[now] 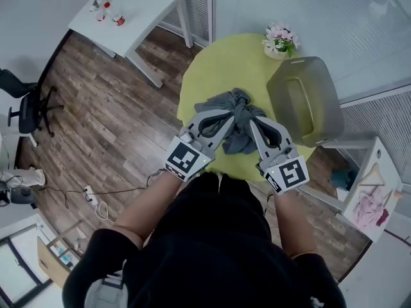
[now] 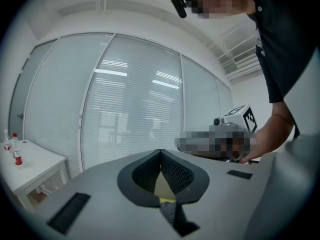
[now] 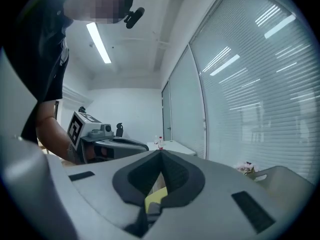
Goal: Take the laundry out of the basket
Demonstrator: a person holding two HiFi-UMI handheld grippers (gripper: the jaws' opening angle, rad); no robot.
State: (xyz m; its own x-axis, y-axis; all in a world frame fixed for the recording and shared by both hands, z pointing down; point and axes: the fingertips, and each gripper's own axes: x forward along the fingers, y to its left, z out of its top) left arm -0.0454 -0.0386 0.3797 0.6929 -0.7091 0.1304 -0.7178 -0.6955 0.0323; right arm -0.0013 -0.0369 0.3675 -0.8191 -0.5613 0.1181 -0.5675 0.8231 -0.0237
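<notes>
Above yellow table (image 1: 212, 63), left gripper (image 1: 227, 115) and right gripper (image 1: 254, 119), level, pinch grey garment (image 1: 236, 133).

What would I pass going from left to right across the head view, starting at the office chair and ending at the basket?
Black office chair → white table → left tongs → gray garment → right tongs → gray laundry basket.

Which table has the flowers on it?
The round yellow-green table; the pink flowers stand beside its grey basket. The white rectangular table holds small bottles.
</notes>
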